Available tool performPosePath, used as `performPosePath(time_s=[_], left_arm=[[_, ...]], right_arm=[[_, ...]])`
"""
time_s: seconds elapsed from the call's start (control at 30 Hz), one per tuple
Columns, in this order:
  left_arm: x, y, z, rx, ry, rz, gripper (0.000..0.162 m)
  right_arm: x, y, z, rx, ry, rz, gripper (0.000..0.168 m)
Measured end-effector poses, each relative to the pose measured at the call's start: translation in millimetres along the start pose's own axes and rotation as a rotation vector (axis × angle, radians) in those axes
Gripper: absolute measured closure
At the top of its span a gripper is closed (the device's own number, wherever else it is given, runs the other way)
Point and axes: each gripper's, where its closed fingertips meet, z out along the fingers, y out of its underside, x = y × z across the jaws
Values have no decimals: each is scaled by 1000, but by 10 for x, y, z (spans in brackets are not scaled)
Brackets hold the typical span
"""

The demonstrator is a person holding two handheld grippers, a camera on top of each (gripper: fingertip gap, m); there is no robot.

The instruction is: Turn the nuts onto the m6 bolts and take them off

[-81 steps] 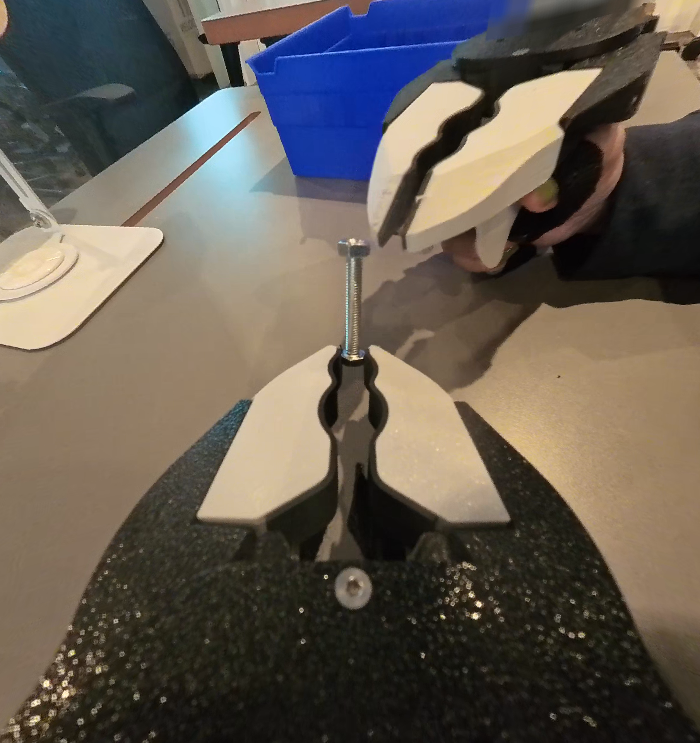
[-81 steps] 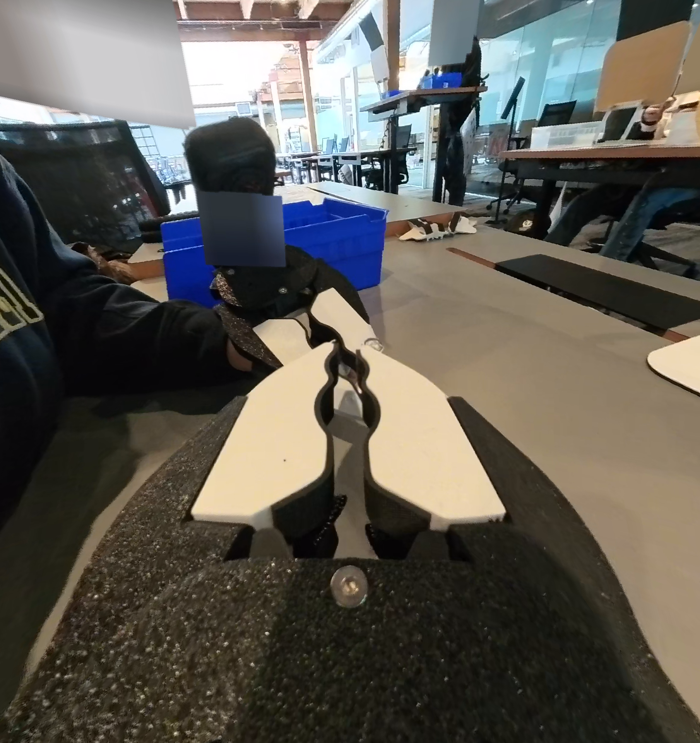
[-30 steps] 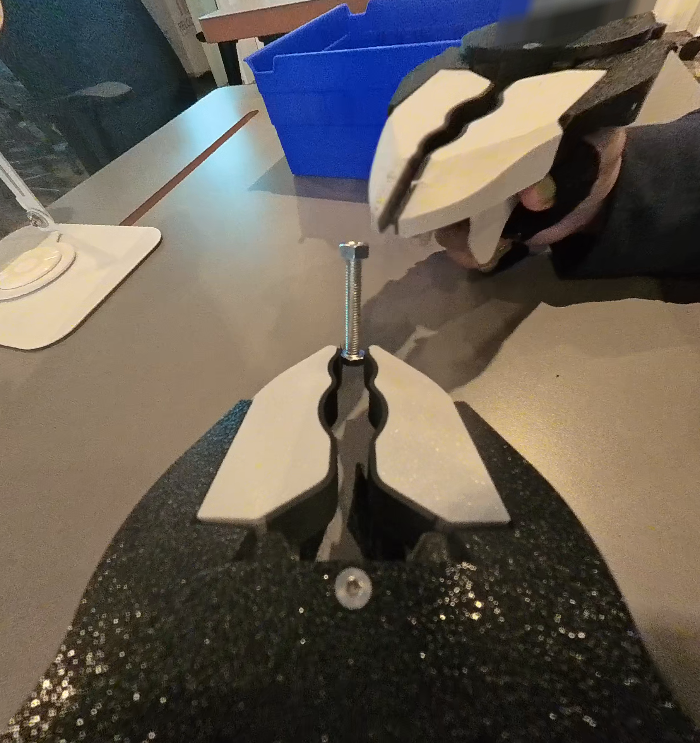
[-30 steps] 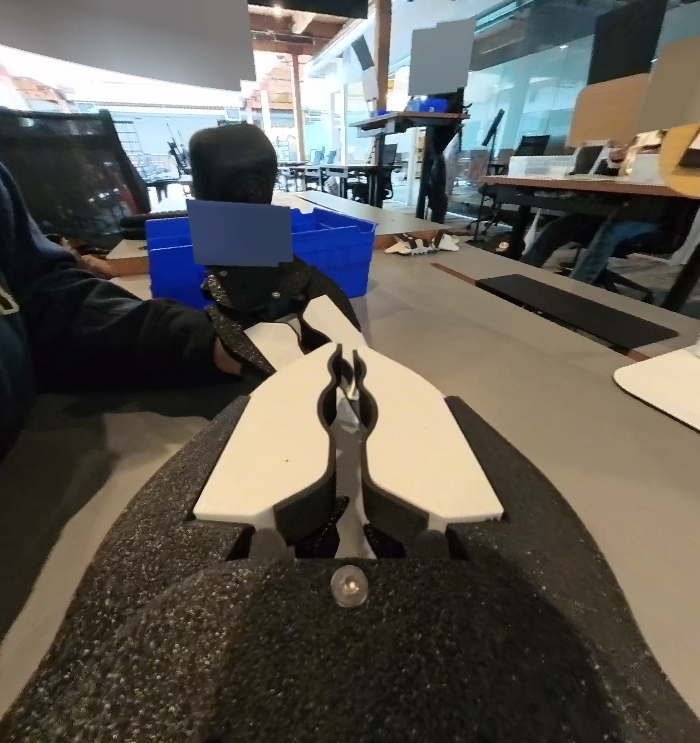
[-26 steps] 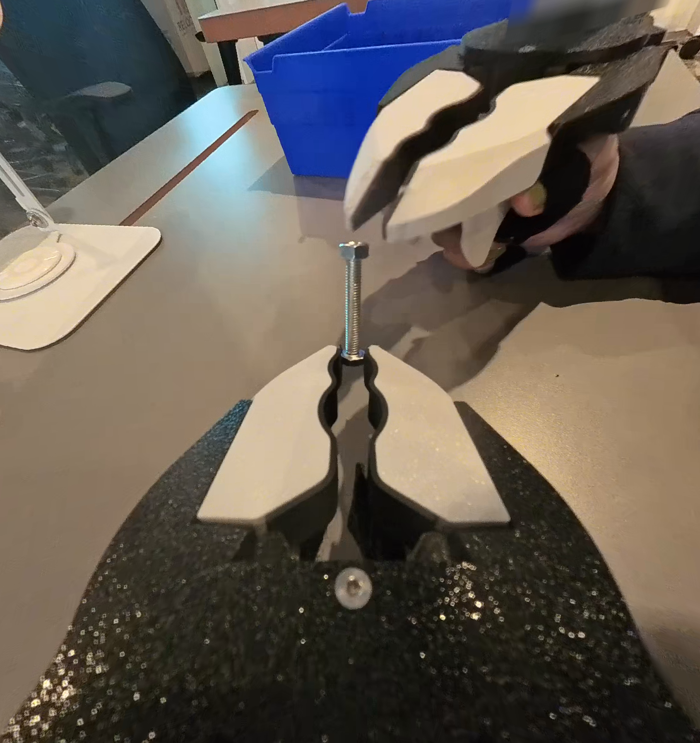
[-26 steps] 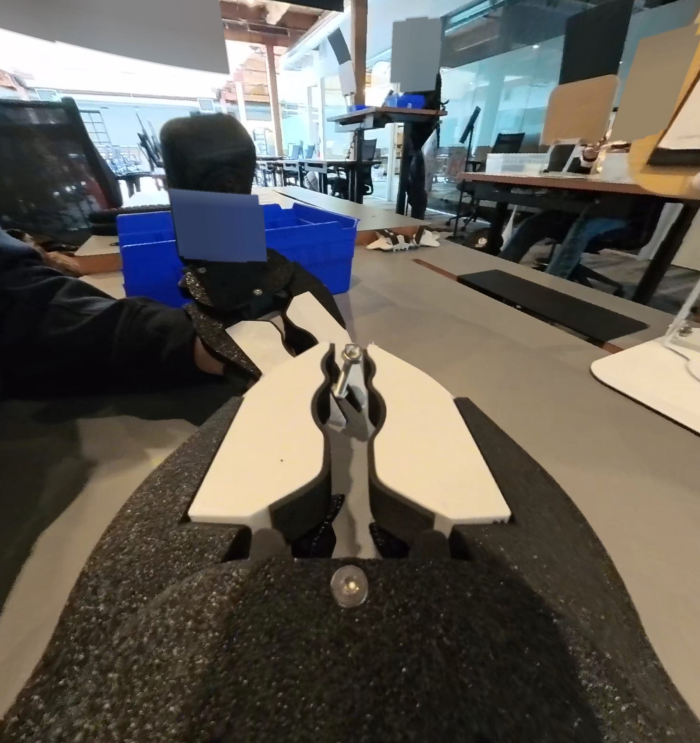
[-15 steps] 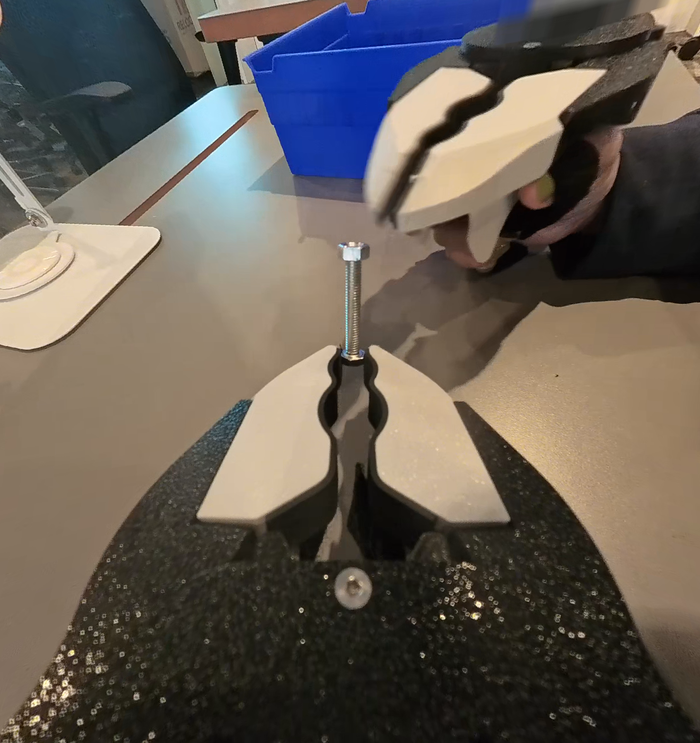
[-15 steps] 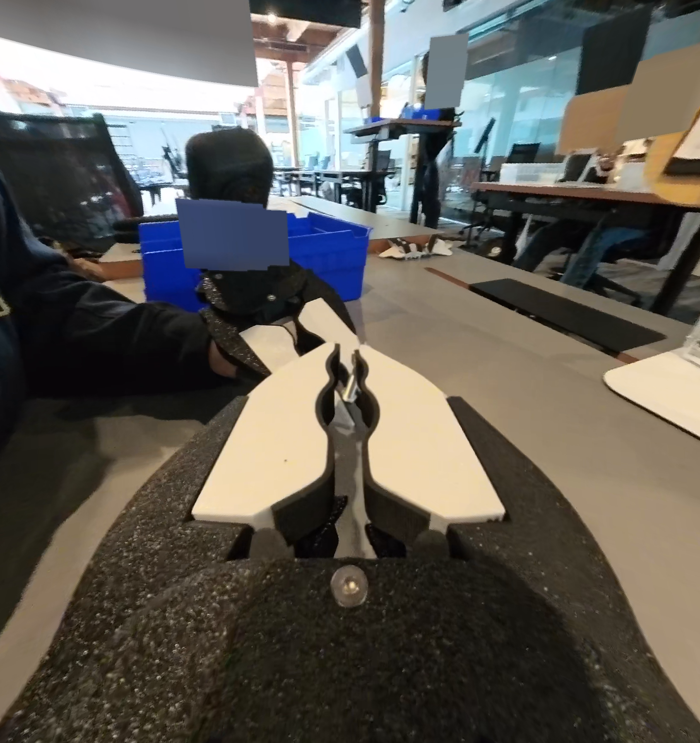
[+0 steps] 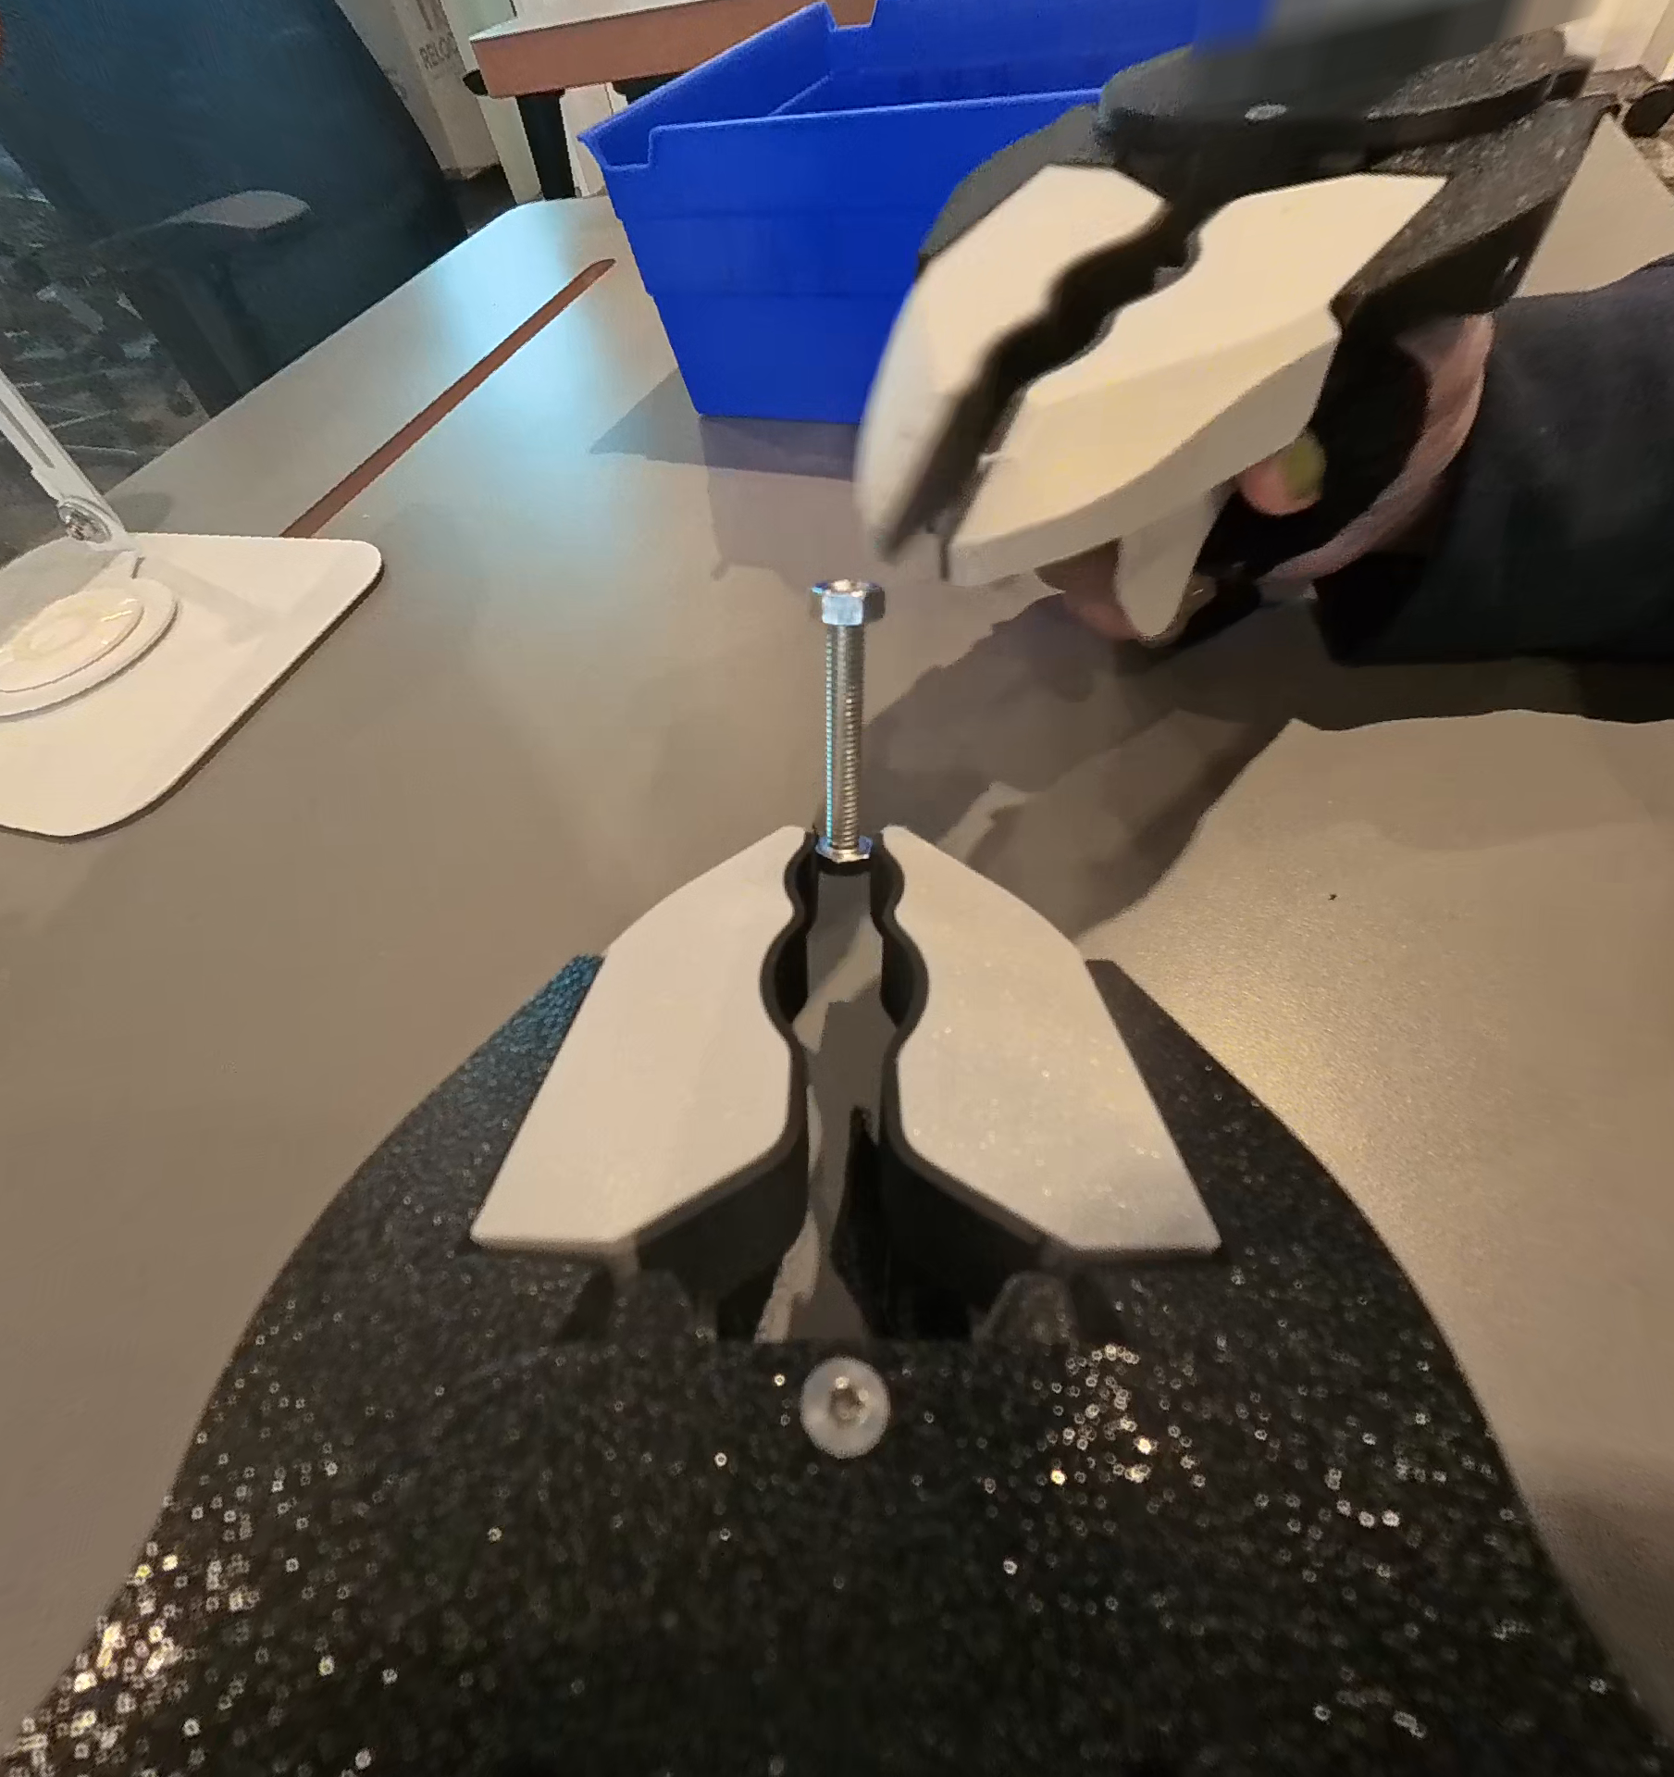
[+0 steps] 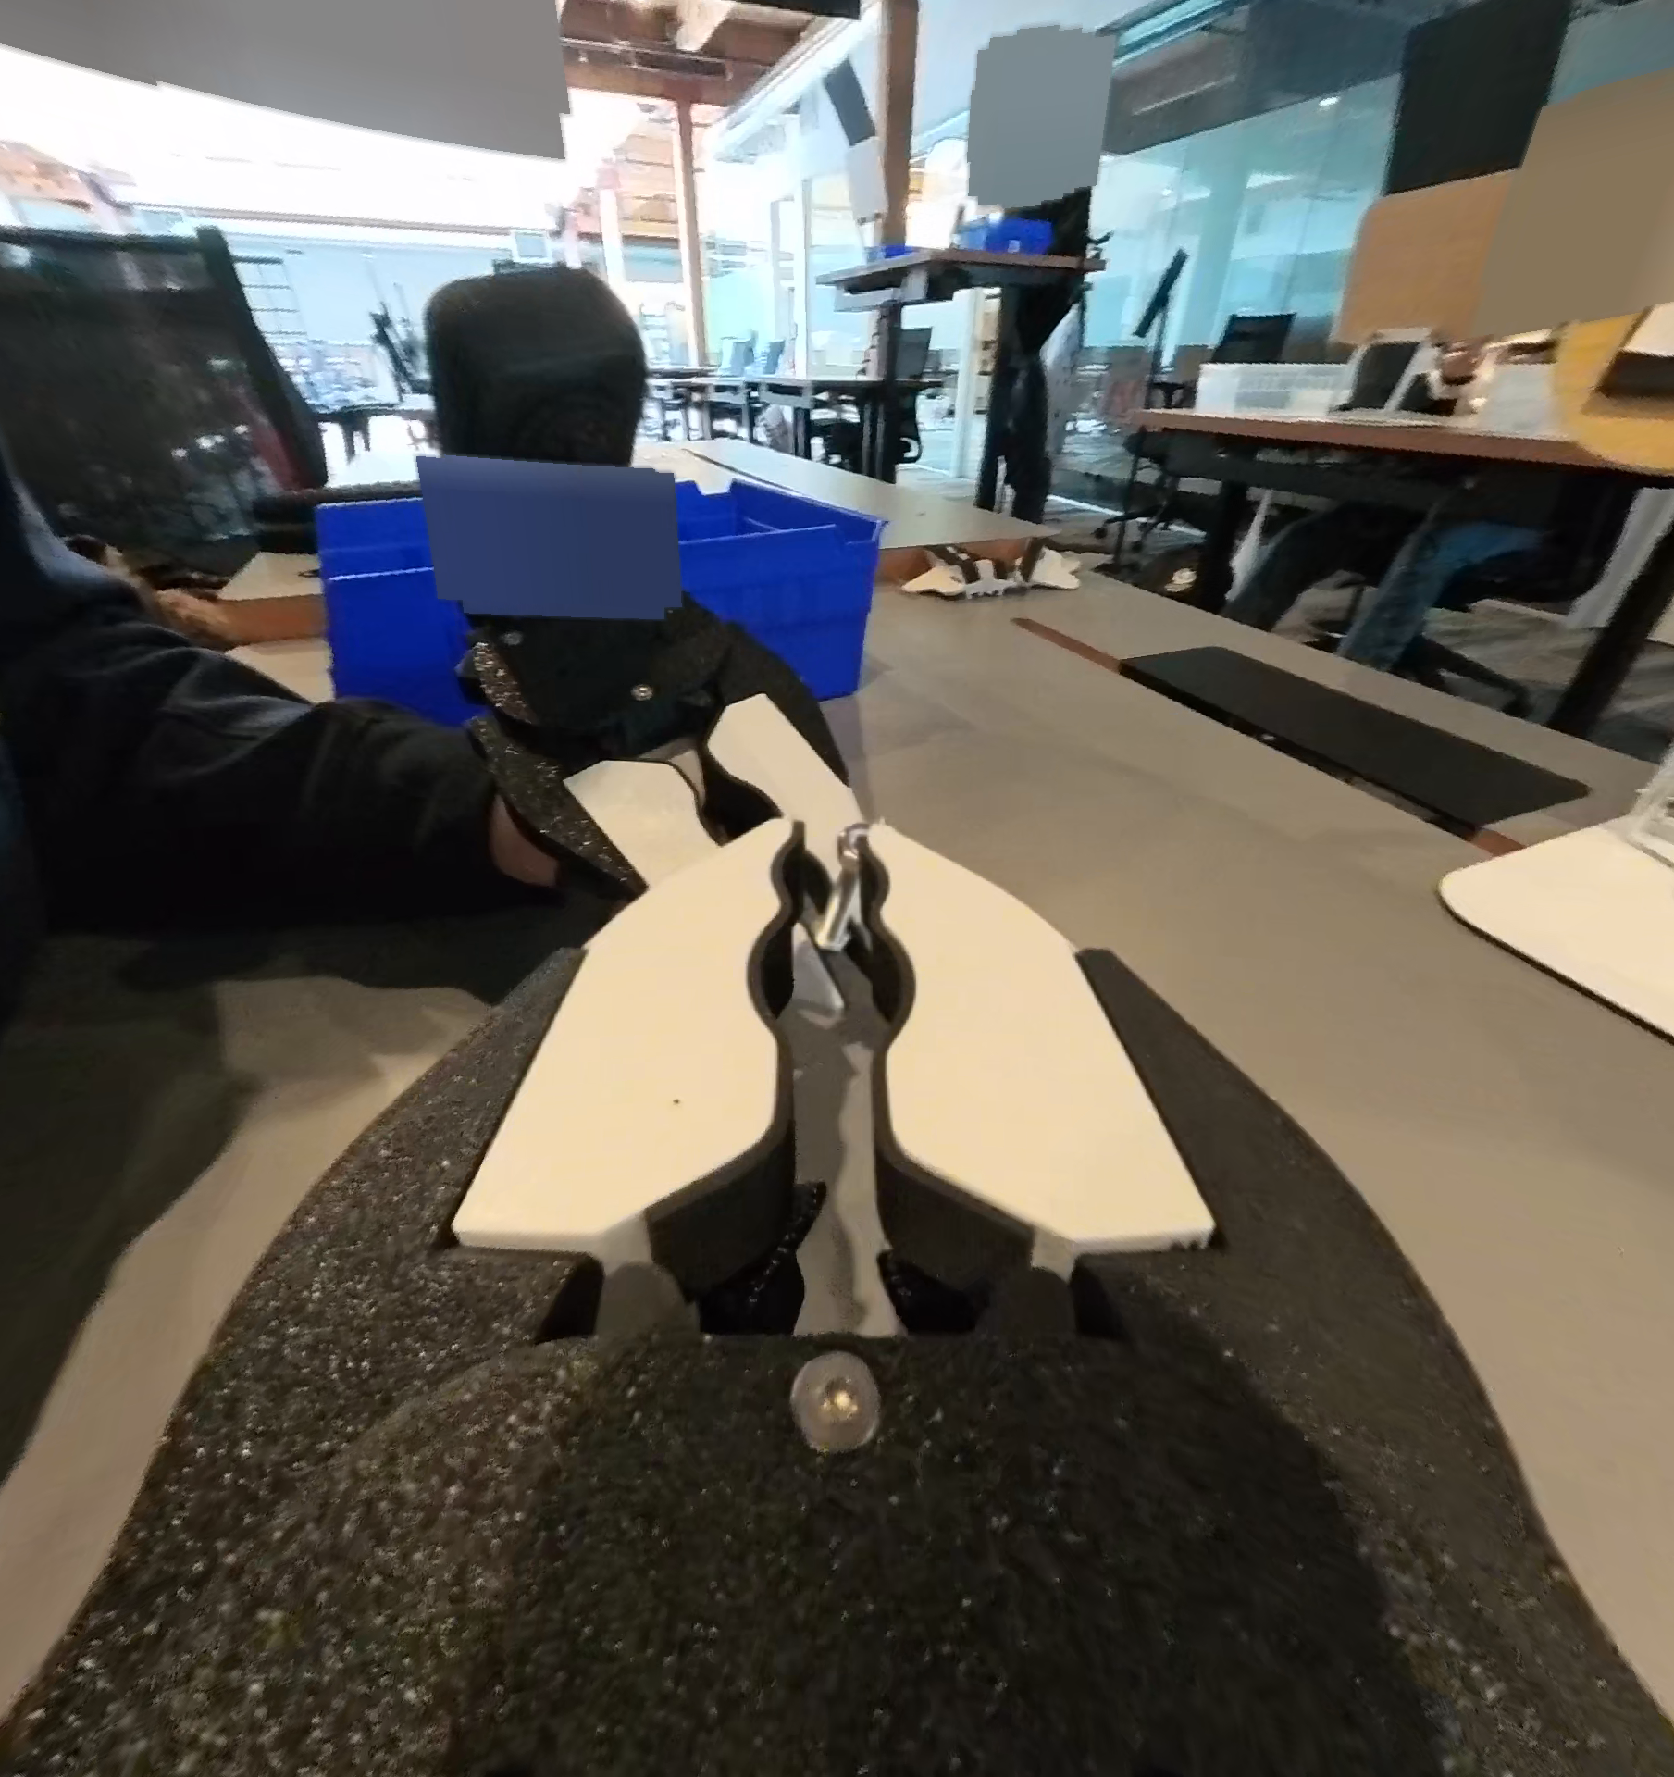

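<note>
My left gripper [image 9: 844,856] is shut on a nut [image 9: 844,848] threaded on the near end of a long silver bolt [image 9: 842,731]. The bolt points away from me, with its hex head [image 9: 844,606] at the far end. My right gripper [image 9: 924,553] hovers just above and right of the bolt head without touching it, blurred, its jaws a little apart and empty. In the right wrist view the bolt [image 10: 844,899] shows through the narrow gap of my right gripper [image 10: 833,837], with the left gripper [image 10: 756,793] behind it.
A blue bin [image 9: 794,288] stands at the back of the grey table [image 9: 429,865]; it also shows in the right wrist view [image 10: 775,596]. A white lamp base [image 9: 140,654] lies at the left. A black mat [image 10: 1342,731] lies farther off. A person's dark sleeves hold both grippers.
The right gripper's jaws have parted slightly since one second ago, and it has shifted a little near the bolt head. The left gripper, nut and bolt have not moved.
</note>
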Motion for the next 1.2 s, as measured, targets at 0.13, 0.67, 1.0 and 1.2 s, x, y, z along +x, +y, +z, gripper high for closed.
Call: performPosePath(time_s=[0.13,0.67,1.0,1.2], left_arm=[[0,0,-1,0,0,-1,152],[2,2,-2,0,1,-1,152],[3,2,-2,0,1,-1,152],[3,2,-2,0,1,0,152]], right_arm=[[58,52,29,-32,53,-24,152],[30,50,42,-30,47,-40,147],[-39,-2,7,-4,-14,-21,163],[41,67,46,-37,50,-33,151]])
